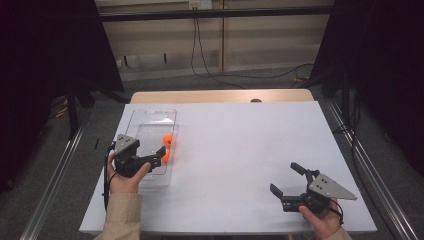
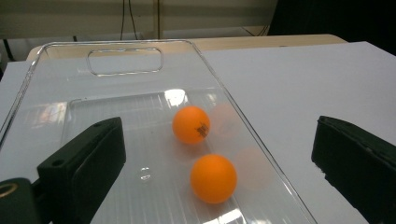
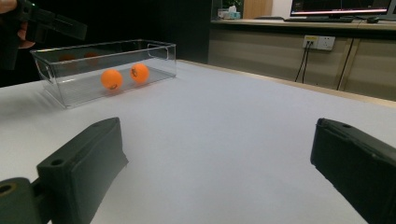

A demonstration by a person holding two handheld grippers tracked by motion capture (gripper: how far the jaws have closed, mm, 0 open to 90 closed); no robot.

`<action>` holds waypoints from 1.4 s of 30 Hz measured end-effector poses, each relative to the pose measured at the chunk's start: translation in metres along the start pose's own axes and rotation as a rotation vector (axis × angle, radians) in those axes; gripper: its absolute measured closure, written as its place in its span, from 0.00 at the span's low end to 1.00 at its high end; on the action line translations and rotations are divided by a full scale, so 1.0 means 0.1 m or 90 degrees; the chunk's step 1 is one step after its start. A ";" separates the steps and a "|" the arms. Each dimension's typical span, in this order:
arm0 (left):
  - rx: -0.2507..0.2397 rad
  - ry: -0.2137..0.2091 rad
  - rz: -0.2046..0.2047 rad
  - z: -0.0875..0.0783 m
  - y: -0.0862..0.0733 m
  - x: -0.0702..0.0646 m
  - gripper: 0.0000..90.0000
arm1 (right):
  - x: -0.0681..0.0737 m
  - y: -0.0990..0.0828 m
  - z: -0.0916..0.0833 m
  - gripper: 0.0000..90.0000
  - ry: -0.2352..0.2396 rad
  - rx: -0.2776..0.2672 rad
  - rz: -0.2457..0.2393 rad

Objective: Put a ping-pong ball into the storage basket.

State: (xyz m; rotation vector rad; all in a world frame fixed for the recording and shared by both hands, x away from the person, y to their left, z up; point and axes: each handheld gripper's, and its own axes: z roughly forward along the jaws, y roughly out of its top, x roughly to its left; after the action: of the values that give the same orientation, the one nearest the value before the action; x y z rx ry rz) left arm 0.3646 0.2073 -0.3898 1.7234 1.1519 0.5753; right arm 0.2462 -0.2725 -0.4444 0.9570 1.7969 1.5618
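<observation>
Left tool [image 1: 161,150] is held released over the clear bin [image 1: 150,117], both orange balls [image 2: 213,178] lying inside; right tool [image 1: 284,179] is rested released on the tabletop [image 1: 240,145].

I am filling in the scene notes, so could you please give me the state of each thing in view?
Clear bin: upright, uncovered, on the table.
Near orange ball: loose inside the bin.
Far orange ball: loose inside the bin.
Left gripper: open, nothing held, over the bin.
Right gripper: open, nothing held.
</observation>
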 end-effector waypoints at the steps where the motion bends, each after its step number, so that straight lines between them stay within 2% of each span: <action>1: -0.005 -0.002 0.000 0.00 -0.01 -0.01 0.03 | 0.00 0.00 0.00 0.03 0.000 0.000 0.000; 14: -0.013 -0.022 0.015 -0.04 -0.10 -0.03 0.03 | 0.00 0.00 0.00 0.03 -0.001 0.000 -0.001; 22: -0.033 -0.030 0.013 -0.06 -0.13 -0.06 0.03 | 0.00 0.00 0.00 0.02 0.000 -0.001 -0.001; 42: -0.038 -0.050 0.021 -0.12 -0.23 -0.10 0.03 | 0.00 0.01 -0.01 0.03 0.000 -0.001 -0.001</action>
State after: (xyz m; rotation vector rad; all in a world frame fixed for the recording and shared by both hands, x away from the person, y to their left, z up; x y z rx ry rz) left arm 0.3406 0.2063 -0.4036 1.7019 1.0421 0.5521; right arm 0.2457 -0.2727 -0.4436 0.9546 1.7947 1.5618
